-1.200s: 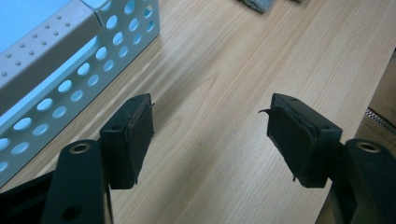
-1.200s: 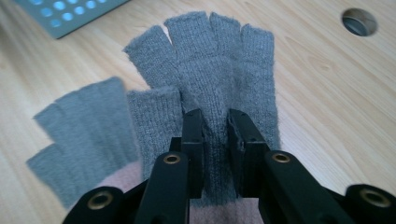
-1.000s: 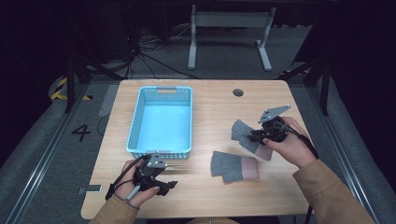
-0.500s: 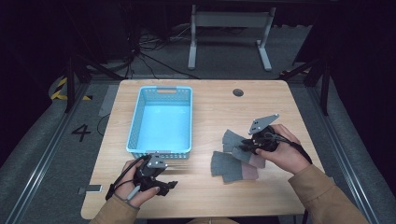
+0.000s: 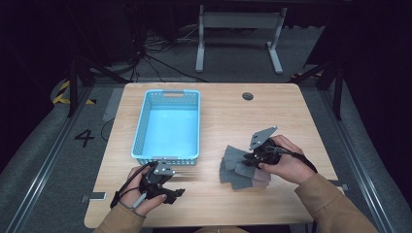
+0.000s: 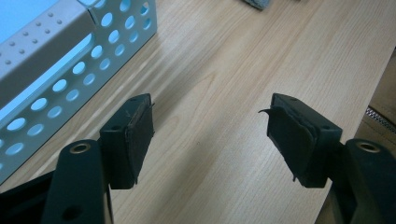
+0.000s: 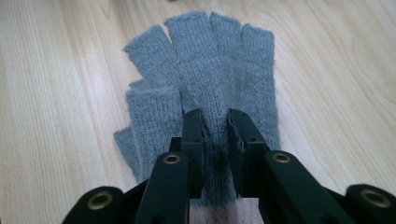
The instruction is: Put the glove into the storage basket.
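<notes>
Grey knitted fingerless glove [image 7: 210,88] lying over its twin on table [image 7: 56,70], right claw [image 7: 215,122] pinching its fabric, left claw [image 6: 210,135] apart.

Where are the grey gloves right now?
In the high view the grey gloves lie stacked on the table's right half, right of the blue basket, with the right gripper on the top one.

A light blue perforated basket [image 5: 167,127] stands empty left of centre on the wooden table [image 5: 286,116]. A round dark grommet [image 5: 248,96] sits near the table's upper edge. Beyond it, at the top centre, stands a grey metal frame [image 5: 238,22]; cables [image 5: 160,58] trail across the floor at upper left.
</notes>
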Tool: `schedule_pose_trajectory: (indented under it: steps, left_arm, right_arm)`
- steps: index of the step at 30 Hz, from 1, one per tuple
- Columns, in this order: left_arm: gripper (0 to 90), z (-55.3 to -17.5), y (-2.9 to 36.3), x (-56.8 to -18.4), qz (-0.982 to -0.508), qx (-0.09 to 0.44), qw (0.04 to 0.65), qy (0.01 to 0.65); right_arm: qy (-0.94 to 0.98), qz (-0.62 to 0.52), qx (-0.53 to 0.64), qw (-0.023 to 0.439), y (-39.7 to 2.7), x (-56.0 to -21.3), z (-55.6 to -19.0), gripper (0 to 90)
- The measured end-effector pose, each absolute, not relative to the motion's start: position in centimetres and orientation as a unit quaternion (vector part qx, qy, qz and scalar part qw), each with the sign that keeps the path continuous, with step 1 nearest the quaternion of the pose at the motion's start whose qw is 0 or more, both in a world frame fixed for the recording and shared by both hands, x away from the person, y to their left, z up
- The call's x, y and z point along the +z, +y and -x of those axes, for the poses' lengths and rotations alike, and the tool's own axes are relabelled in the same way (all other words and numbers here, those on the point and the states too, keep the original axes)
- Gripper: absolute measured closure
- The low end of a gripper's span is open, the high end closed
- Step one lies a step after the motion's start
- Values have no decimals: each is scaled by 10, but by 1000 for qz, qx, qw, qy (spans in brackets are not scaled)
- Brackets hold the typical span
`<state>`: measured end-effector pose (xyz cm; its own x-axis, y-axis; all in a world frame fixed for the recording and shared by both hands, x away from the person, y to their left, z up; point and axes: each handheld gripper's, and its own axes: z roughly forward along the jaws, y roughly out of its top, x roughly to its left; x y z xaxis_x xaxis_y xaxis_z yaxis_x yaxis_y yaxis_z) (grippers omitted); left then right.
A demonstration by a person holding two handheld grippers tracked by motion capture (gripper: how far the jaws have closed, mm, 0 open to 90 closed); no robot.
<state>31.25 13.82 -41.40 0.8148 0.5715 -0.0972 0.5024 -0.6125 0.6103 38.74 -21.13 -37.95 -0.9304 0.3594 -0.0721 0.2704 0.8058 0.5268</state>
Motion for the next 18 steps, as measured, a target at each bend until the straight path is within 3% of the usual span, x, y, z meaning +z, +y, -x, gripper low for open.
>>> schedule_pose_trajectory:
  steps: [18]
  left_arm:
    - [325,-312,137,-415,-897,52,321,300]
  right_arm:
    - [961,-138,231,68,-198,-400,-384,783]
